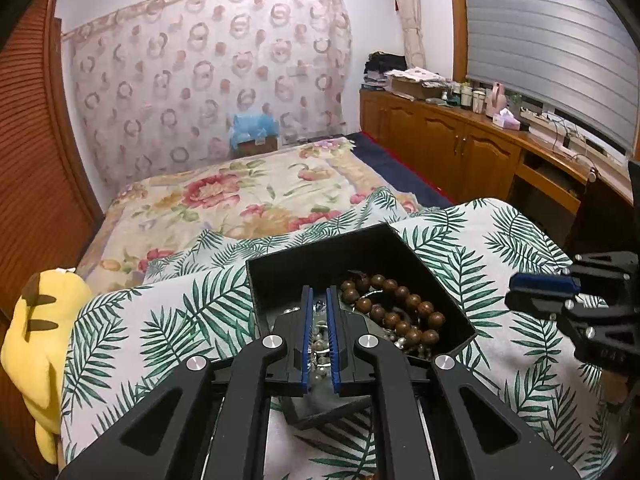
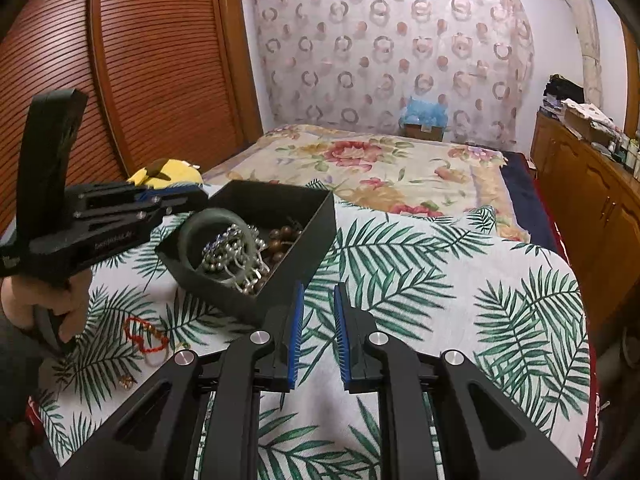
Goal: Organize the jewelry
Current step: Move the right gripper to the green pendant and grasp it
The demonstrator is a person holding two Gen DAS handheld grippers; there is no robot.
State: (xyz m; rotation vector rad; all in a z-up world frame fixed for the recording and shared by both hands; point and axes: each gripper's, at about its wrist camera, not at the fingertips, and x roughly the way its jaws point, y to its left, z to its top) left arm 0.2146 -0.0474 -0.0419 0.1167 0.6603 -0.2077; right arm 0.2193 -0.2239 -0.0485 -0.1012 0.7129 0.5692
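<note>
Bedroom, palm-print cloth [image 2: 420, 280] spread over the bed: a black box [image 2: 316, 216] near its middle holds brown beads [image 1: 400, 304], silver chains [image 2: 224, 252] and a green bangle [image 2: 208, 216]. Left gripper [image 1: 319, 292], jaws clenched, hangs over the box. Right gripper [image 2: 319, 292], slightly parted and empty, hovers beside it. A red bracelet [image 2: 140, 334] lies near the cloth's left edge.

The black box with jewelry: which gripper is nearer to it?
Left. The left gripper is over the black box; the right gripper is beside it, over the leaf-print cloth.
</note>
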